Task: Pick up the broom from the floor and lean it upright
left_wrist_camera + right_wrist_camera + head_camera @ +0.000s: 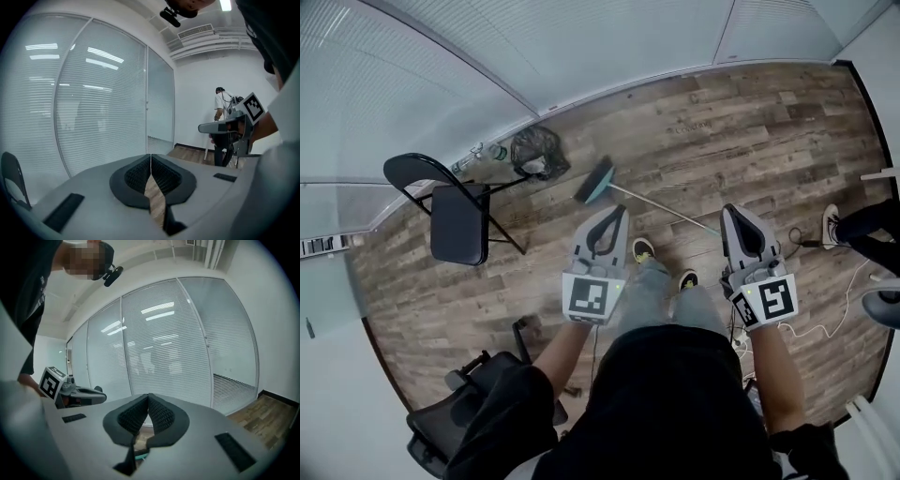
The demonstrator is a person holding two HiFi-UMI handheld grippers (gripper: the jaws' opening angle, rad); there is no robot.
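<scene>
Head view: the teal-bristled, thin-metal-handled broom [594,182] lies flat, slanting from just above the grey left gripper [617,212] down-right toward the grey right gripper [730,212], both grippers pinched closed and empty.

Far end of broom handle [666,208] hidden behind right gripper [732,214], office chair [431,427] half under a sleeve, small items [478,155] by the wall, maybe bottles, too tiny to call
</scene>
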